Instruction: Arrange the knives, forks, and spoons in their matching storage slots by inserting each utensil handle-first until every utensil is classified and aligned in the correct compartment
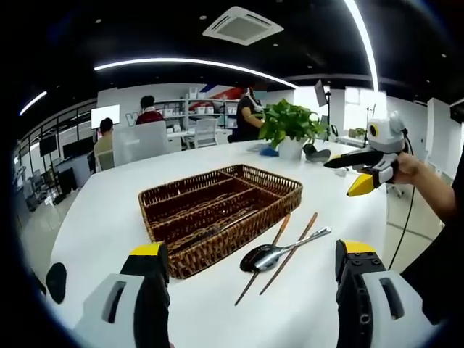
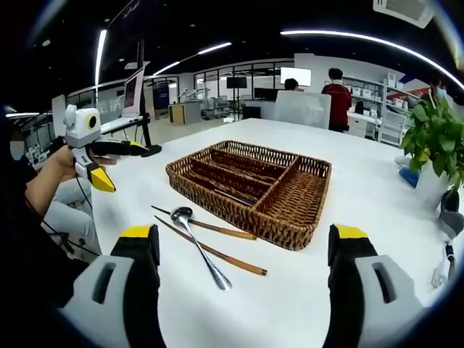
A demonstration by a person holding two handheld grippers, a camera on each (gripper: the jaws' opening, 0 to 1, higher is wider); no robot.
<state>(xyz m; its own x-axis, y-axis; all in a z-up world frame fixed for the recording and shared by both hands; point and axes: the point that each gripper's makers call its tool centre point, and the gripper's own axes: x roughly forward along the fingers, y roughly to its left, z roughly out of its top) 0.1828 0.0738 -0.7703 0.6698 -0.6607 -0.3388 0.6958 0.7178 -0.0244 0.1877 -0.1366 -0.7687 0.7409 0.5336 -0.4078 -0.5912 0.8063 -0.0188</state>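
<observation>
Left gripper view is showing both grippers (image 1: 250, 264) (image 2: 243, 254) gaping empty; spoon (image 1: 279, 255) and chopsticks (image 1: 279, 255) are lying outside the basket (image 1: 275, 203), awaiting sorting.

A spoon (image 2: 199, 245) lies across two chopsticks (image 2: 217, 239) on the table (image 2: 377, 210), just beside the wicker tray (image 2: 250, 181).

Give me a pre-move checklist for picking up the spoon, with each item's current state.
1. Left gripper open with nothing held: ok.
2. Right gripper open with nothing held: ok.
3. Spoon on the white table, outside the wicker tray: ok.
4. Spoon free to lift: not ok, it lies across the two chopsticks.
5. Tray compartments free for it: cannot tell, one long slot already holds utensils.
6. Potted plant stands apart from the tray: ok.
</observation>
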